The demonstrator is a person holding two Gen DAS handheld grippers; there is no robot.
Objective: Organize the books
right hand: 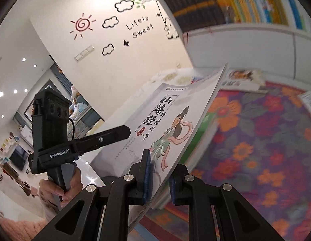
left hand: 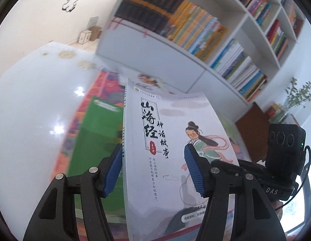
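Both grippers (left hand: 153, 170) (right hand: 158, 175) clamp one white storybook (left hand: 171, 140) aloft; bookcase (left hand: 225, 66) waits at two o'clock, more books (right hand: 243, 80) remain on the floral cloth (right hand: 255, 140), so shelving is barely underway.

Pale storybook (left hand: 167, 140) upright between left hand-held gripper (left hand: 153, 168) pads, bookshelf (left hand: 225, 64) behind

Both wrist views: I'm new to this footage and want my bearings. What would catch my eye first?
A pale storybook with a painted figure on its cover, lifted and held at once by the left gripper and the right gripper, fingers on either side of it. Beneath it lies a bright flowered mat with a green book on it. Behind stands a packed white bookshelf.
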